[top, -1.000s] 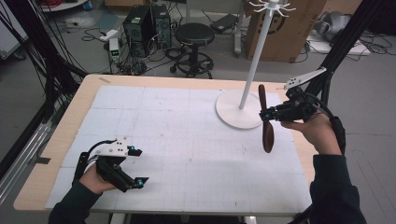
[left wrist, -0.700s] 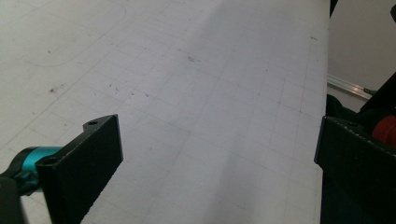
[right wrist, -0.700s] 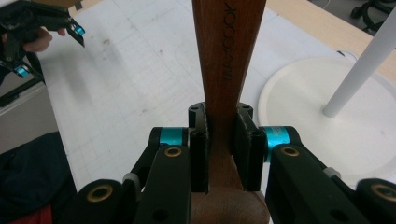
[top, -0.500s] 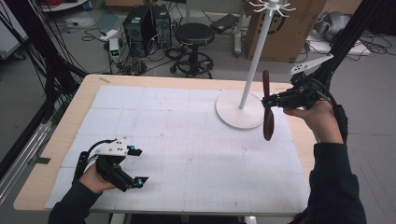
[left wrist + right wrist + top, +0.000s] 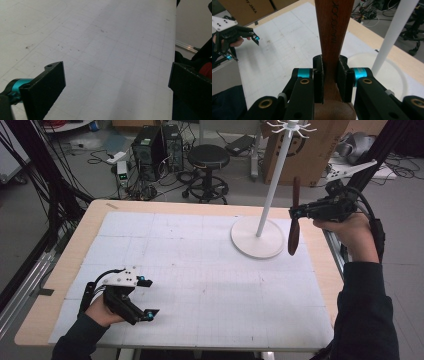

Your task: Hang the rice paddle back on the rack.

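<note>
Your right gripper [image 5: 296,213] is up in the air at the far right of the table [image 5: 60,280], and its jaws are clamped tight on a dark wooden utensil [image 5: 294,217]. In the high view that utensil hangs close to upright, its handle end poking above the jaws and its broader end pointing down, off the mat, just to the right of the white stand [image 5: 265,195]. The stand's round base [image 5: 257,240] sits on the far right part of the white gridded mat [image 5: 200,265], and its thin pole rises to a ring of hooks at the top edge of the view.

Look along your right gripper's own camera and you see the wood [image 5: 333,27] squeezed between both black pads [image 5: 318,75], lettering stamped along the handle, the white pole [image 5: 395,30] off to the right.

Your left gripper [image 5: 145,297] is low at the near left corner of the mat, held in your left hand [image 5: 102,310]. Its jaws are spread wide with nothing between them; its own view shows bare mat [image 5: 112,50] running between the two black jaws. From the right gripper's camera, that left gripper [image 5: 244,45] shows small at the far left, jaws apart.

The two grippers are well apart, at opposite corners of the mat.
</note>
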Demonstrator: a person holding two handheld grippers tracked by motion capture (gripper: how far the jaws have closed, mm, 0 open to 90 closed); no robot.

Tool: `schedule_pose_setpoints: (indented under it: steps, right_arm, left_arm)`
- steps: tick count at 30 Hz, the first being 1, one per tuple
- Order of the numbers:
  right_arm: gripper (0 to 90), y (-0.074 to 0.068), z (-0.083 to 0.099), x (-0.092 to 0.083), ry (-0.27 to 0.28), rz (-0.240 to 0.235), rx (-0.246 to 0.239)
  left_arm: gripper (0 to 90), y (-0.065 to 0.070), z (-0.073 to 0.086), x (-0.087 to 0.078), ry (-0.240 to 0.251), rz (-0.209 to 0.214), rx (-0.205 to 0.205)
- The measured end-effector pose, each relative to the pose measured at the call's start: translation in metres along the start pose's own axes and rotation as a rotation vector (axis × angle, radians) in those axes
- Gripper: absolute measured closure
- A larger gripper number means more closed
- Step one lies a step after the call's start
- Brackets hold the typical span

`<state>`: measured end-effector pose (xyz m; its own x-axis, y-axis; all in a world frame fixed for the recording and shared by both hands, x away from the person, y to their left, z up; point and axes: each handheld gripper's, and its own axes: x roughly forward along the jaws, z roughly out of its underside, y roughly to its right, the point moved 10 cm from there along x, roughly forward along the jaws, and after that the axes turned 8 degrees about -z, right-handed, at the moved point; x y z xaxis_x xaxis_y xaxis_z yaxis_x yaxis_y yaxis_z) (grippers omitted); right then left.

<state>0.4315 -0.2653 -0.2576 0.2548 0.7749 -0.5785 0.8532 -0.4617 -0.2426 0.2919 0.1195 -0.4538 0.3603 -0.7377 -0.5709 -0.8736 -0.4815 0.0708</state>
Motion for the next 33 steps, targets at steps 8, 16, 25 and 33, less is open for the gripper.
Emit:
schedule_pose_setpoints:
  steps: [8, 16, 25, 33]
  right_arm:
    - [78.0, 0.011, -0.021, -0.015, 0.016, 0.04, -0.007]
    - [78.0, 0.024, -0.041, -0.027, 0.038, 0.071, 0.007]
    - [78.0, 0.033, -0.064, -0.039, 0.067, 0.113, 0.007]
    - [78.0, 0.04, -0.072, -0.041, 0.056, 0.146, 0.019]
  left_arm:
    - [1.7, 0.001, 0.0, 0.0, 0.001, 0.006, 0.002]
    - [1.7, 0.002, -0.001, 0.0, 0.004, 0.006, -0.001]
    - [1.6, 0.002, -0.002, -0.001, 0.011, 0.013, -0.011]
    - [1.7, 0.001, -0.006, -0.005, 0.04, 0.022, -0.024]
